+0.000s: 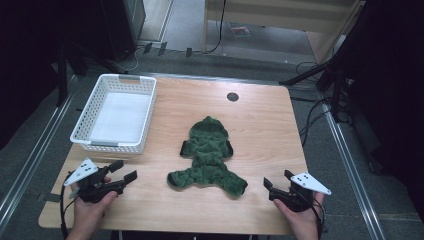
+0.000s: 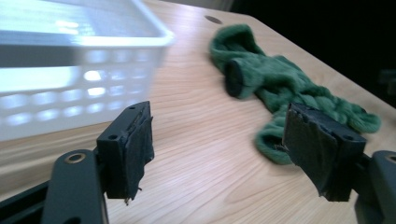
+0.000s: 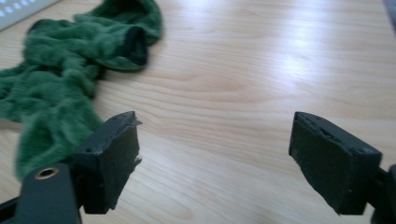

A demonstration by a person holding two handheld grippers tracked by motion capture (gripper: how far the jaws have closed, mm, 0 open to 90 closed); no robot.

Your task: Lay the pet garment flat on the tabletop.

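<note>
Green fleece garment [image 1: 207, 159] lies flat mid-bench [image 1: 260, 125], right of white basket [image 1: 116, 112]. Left gripper [image 1: 126, 171] near front left, jaws wide, empty. Right gripper [image 1: 276, 181] front right, jaws wide, empty, both apart from garment.

The garment [image 1: 208, 156] is green cloth, deep-piled and fuzzy, matt, with dark smooth cuffs. Beneath it the bench [image 1: 260, 125] is pale wood-grain, smooth with a soft sheen. The basket [image 1: 116, 113] beside the garment is white perforated plastic, slightly glossy. Each hand-held gripper's pads [image 2: 133, 149] look black, matt, rough-edged.
</note>
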